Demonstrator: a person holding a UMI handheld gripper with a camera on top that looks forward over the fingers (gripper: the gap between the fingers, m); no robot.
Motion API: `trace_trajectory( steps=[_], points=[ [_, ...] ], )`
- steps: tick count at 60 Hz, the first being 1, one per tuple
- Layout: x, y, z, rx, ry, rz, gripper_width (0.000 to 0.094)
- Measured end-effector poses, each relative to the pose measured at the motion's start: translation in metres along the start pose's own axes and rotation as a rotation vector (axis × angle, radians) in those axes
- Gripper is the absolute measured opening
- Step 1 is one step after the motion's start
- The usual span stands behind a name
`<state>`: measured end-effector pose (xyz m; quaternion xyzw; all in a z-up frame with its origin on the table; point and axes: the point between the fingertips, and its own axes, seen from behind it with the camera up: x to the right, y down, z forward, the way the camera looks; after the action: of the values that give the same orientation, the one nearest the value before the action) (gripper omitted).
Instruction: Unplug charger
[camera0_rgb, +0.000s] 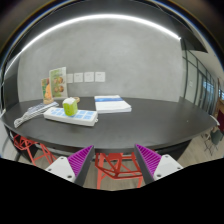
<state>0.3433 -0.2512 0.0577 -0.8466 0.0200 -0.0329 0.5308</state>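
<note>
My gripper (115, 160) is open and empty, its two purple-padded fingers (80, 158) spread wide in front of a dark round table (150, 120). On the table, beyond the left finger, lies a white power strip (72, 116) with a green charger block (70, 105) standing plugged into it. The strip is well ahead of the fingers and nothing is between them.
A stack of white and blue books (112, 103) lies on the table behind the strip. A leaflet stand (55, 84) is at the far left. Red-orange stools (118, 165) stand under the table's near edge. A row of wall switches (87, 76) is on the grey wall.
</note>
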Motion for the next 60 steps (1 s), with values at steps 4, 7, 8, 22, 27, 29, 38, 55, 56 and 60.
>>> trace_trajectory(
  steps=[4,7,8,22,27,29,38,55,56,60],
  points=[
    [0.007,-0.007,0.0,0.024,0.053,0.005,0.0828],
    [0.003,-0.012,-0.003,0.044,0.082,0.002,0.0829],
    [0.001,-0.013,-0.005,0.046,0.091,-0.001,0.0826],
    [-0.06,-0.02,-0.004,0.033,0.142,-0.026,0.0825],
    [-0.097,-0.032,0.01,0.04,0.102,-0.006,0.0826],
    [-0.113,-0.037,0.017,0.046,0.081,-0.005,0.0828],
    [-0.169,-0.057,0.055,0.065,-0.002,-0.002,0.0825],
    [-0.218,-0.094,0.155,0.127,-0.133,-0.051,0.0826],
    [-0.219,-0.095,0.161,0.126,-0.136,-0.054,0.0828],
    [-0.219,-0.103,0.183,0.127,-0.143,-0.049,0.0821]
  ],
)
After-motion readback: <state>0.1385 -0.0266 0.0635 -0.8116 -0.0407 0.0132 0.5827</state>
